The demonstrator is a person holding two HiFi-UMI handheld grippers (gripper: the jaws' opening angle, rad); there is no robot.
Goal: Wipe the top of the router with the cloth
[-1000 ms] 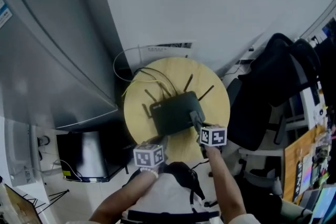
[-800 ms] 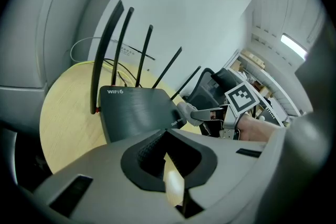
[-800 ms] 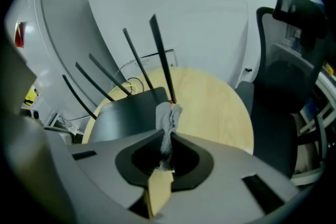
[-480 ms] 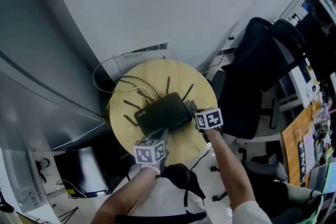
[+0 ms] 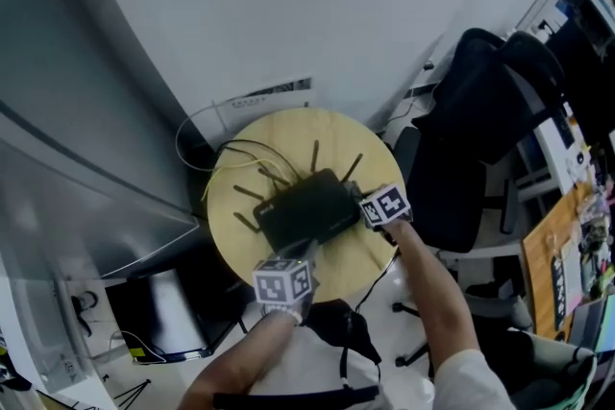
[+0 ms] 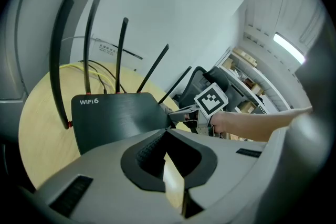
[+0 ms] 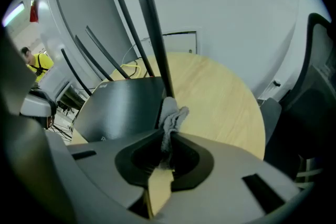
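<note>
The right gripper (image 7: 169,136) is being kept clamped on a bunched grey cloth (image 7: 172,115). The cloth's free end is being held at the right edge of the router (image 7: 123,105), just beside the foot of an antenna (image 7: 152,29), and appears to be touching it. Compared with a second ago, the cloth is being carried from the router's near right corner along that edge toward the antenna side. The wipe is therefore being judged as under way, with most of the black top still to be covered. The left gripper (image 6: 167,132) is being held with its jaws together and nothing between them, its tip at the router's near edge, probably to steady it. The router is lying flat on the round wooden table (image 7: 220,97).
</note>
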